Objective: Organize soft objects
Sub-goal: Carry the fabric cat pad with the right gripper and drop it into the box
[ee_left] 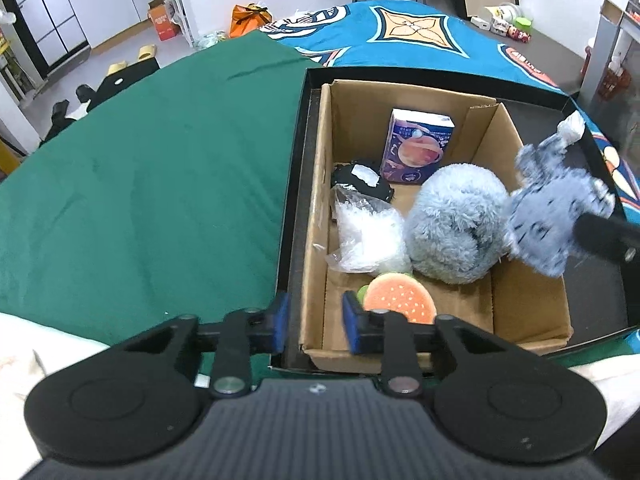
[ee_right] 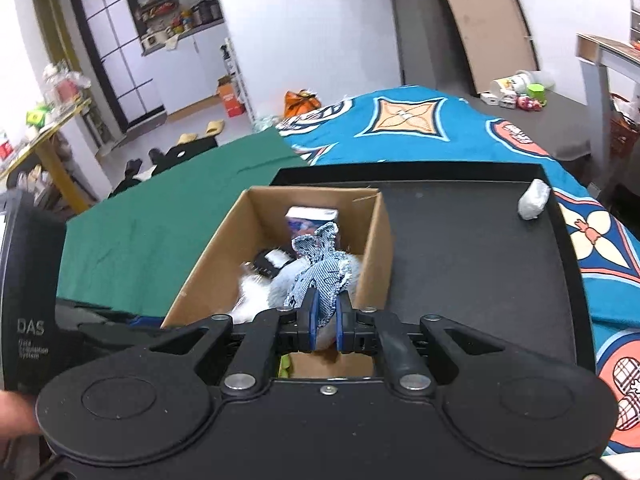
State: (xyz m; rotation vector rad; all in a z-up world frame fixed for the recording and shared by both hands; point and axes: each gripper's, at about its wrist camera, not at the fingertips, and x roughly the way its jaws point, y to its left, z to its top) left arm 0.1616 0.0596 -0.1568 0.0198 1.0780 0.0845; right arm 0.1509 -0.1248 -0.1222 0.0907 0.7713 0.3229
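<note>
Now | denim toy [ee_right: 320, 268]: frayed, striped blue | pinched by right claw [ee_right: 325, 322]

A plain matt brown cardboard box [ee_left: 436, 216] sits in a smooth black tray [ee_right: 472, 248]. Inside, at the box's three o'clock side, is a fuzzy pale blue plush ball [ee_left: 454, 224]; at nine o'clock, a crinkled clear plastic bag [ee_left: 368, 236]. A frayed denim cloth toy [ee_right: 320, 268] is pinched between blue pads [ee_right: 311, 320]. Matt green cloth [ee_left: 152, 184] covers the table.
</note>
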